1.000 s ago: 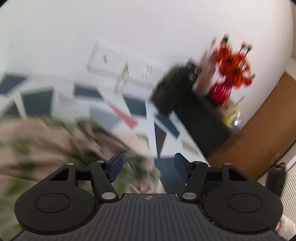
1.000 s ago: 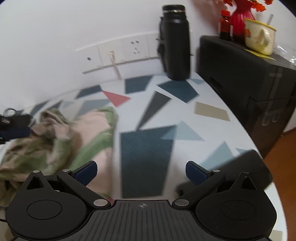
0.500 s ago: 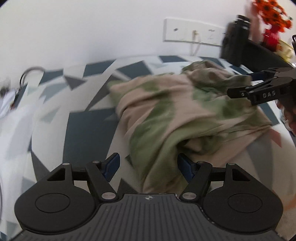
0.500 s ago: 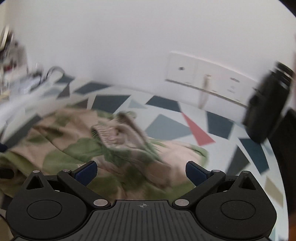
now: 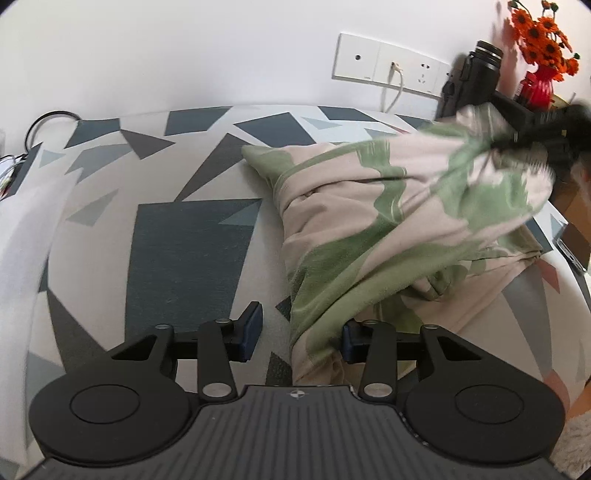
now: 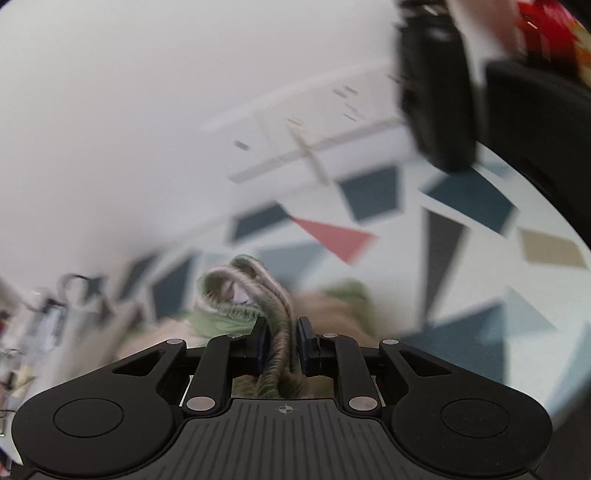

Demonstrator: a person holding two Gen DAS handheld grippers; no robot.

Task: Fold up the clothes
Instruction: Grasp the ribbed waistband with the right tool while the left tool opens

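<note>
While the right gripper [image 6: 280, 347] pinched a bunched ribbed edge of the garment [image 5: 388, 221] lying on the patterned table [image 5: 192, 251], the left gripper [image 5: 299, 338], jaws just narrowing, had cloth between unpressed pads; that bunch risked slipping, spoiling the fold.

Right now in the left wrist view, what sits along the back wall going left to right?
Black cable loop → white socket panel with its plugged-in white cord → black bottle → red vase of orange flowers.
</note>
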